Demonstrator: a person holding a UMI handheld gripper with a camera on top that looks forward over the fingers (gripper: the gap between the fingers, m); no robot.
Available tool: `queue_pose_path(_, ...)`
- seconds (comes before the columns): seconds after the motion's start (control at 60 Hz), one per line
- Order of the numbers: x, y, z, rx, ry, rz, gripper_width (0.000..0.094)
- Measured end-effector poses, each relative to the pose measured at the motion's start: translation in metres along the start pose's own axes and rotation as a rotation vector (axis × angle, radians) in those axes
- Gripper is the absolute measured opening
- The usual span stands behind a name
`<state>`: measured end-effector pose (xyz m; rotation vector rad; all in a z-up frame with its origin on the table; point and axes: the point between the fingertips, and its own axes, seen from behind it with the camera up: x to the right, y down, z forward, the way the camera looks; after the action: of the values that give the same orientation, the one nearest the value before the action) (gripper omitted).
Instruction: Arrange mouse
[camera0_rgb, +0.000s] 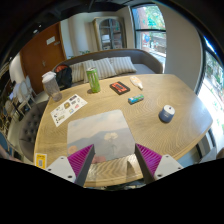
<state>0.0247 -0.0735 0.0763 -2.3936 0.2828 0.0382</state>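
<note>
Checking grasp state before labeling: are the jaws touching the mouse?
Apart. The gripper view shows the mouse resting on the wooden table, well beyond the gripper, whose jaws stand open over a grey mat with bare tabletop between.

On the table (180, 125) — one mouse (167, 113), one mousepad (102, 133), one green bottle (93, 79), one sheet of paper (68, 108) — and two gripper fingers (82, 158).

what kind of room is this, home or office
Probably a home living or dining room: a grey sofa with cushions stands behind the wooden table, with windows beyond. The open tongs hover above a mouse pad; the mouse lies apart.
</note>
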Motion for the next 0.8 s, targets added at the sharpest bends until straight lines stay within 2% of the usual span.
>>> queue_pose_path(0.267, 0.04, 0.0, 0.009, 0.012, 0.065, -0.042, 0.0828)
queue_pose_path(0.533, 0.163, -0.012, 0.05, 0.029, 0.104, -0.088, 0.0827)
queue_pose_path(0.7, 0.222, -0.022, 0.097, 0.035, 0.049, -0.088, 0.0828)
queue_pose_path(0.767, 0.224, -0.021, 0.114, 0.022, -0.01, -0.066, 0.0832)
queue_pose_path(0.8, 0.229, -0.035, 0.12, 0.07, -0.018, -0.088, 0.0824)
